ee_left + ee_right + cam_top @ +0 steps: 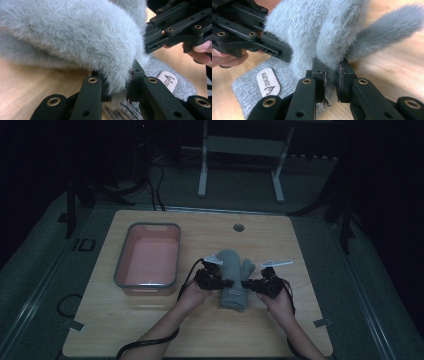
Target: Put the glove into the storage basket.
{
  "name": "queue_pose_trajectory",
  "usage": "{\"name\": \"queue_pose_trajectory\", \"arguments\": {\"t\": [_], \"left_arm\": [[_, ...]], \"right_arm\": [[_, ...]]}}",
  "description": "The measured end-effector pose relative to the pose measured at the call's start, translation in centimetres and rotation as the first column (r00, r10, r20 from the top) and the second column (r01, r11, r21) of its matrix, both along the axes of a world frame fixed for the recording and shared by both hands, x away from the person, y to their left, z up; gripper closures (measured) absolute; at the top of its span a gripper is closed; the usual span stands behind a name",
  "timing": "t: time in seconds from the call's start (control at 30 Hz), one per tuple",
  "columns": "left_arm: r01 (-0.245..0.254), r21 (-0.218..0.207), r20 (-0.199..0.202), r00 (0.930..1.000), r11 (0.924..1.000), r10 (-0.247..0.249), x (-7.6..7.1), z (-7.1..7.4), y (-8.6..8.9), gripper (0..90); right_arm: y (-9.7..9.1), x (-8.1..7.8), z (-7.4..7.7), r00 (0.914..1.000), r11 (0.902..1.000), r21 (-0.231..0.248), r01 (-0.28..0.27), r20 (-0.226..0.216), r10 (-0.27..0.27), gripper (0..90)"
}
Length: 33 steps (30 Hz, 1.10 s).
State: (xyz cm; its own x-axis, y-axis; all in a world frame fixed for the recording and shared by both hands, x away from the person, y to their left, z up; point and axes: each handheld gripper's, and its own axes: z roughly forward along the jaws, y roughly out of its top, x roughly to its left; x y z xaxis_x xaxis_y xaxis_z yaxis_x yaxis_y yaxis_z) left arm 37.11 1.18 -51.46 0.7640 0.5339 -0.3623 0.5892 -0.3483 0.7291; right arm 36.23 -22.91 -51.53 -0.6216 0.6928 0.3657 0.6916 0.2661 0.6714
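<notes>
A grey fuzzy mitten (232, 270) lies near the middle of the wooden table (150, 330), thumb to the right and knit cuff toward the person. My left gripper (227, 283) comes in from the left and my right gripper (246, 285) from the right, both low on the mitten. In the left gripper view the jaws (120, 87) pinch a fold of the fluffy mitten (75, 35). A small label (167, 80) sits on the cuff. In the right gripper view my right gripper (331, 75) squeezes another fold of the mitten (312, 27), beside the thumb. The fur hangs slightly lifted off the table.
A pink tub with a grey rim (119, 265) stands to the left of the mitten. A round cable hole (238, 227) sits near the table's far edge. A white frame (240, 145) stands on the floor beyond the table.
</notes>
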Motion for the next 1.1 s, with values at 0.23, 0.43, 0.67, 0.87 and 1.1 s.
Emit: {"name": "queue_pose_trajectory", "arguments": {"t": [0.23,0.43,0.67,0.87,1.1], "left_arm": [[0.023,-0.011,0.044,0.9988,0.9997,-0.023,-0.1,2.8,0.6,78.3],[0.029,-0.004,0.071,0.9971,0.9996,-0.028,0.1,5.1,1.5,78.3],[0.039,0.033,0.089,0.9951,0.9987,-0.042,0.4,7.0,2.7,78.3],[0.027,0.029,0.096,0.9949,0.9992,-0.03,0.8,8.1,4.4,78.2],[0.008,0.039,0.109,0.994,0.9992,-0.012,0.8,9.3,6.9,78.2]], "right_arm": [[0.1,-0.5,2.6,0.9984,0.9994,0.033,-0.005,0.056,0.003,79.9],[0.8,-0.6,4.9,0.995,0.9988,0.048,-0.006,0.1,0.002,80.0],[2.0,-0.3,6.4,0.9943,0.9976,0.068,-0.014,0.106,0.007,80.0],[3.4,0.4,7.3,0.9934,0.9961,0.085,-0.026,0.113,0.016,80.0],[5.8,0.9,8.4,0.9901,0.9956,0.08,-0.05,0.135,0.039,80.0]]}}
